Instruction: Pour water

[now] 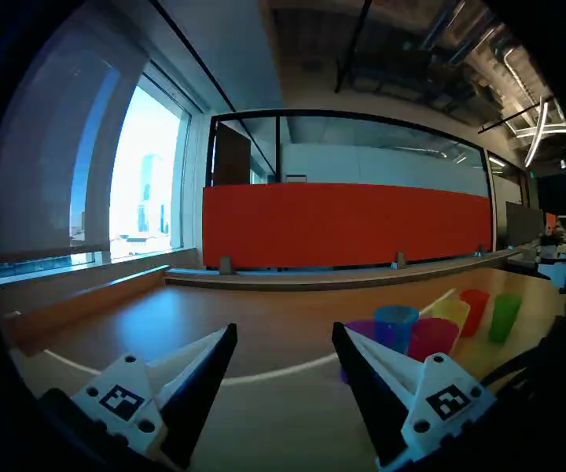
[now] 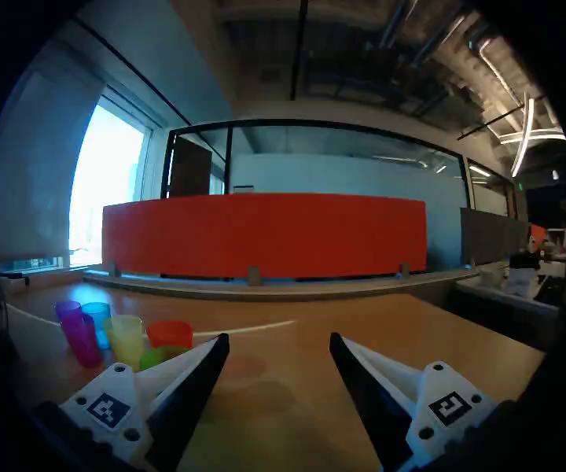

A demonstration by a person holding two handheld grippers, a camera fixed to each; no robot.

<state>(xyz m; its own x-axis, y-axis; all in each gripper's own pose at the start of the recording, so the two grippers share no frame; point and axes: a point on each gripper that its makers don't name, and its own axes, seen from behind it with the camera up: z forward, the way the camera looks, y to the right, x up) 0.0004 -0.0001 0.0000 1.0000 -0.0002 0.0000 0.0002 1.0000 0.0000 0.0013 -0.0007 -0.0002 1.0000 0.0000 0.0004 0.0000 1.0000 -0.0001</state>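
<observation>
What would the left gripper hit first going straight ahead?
Probably nothing nearby: ahead of the left gripper lies bare wooden table, then the far red partition panel. The coloured plastic cups sit right of it; depth unclear.

In the left gripper view the purple cup (image 1: 355,326) stands behind one finger of the left gripper (image 1: 284,326), so just its rim and a strip of wall show. The pink cup (image 1: 434,337) loses its base behind the same finger. In the right gripper view the green cup (image 2: 155,358) is mostly covered by a finger of the right gripper (image 2: 279,337) — a rim and a sliver remain. Whether any cup holds water cannot be told. Both grippers' bodies are cut off at the lower edge. Items on the far desk (image 2: 511,293) are too small and blurred to identify.
</observation>
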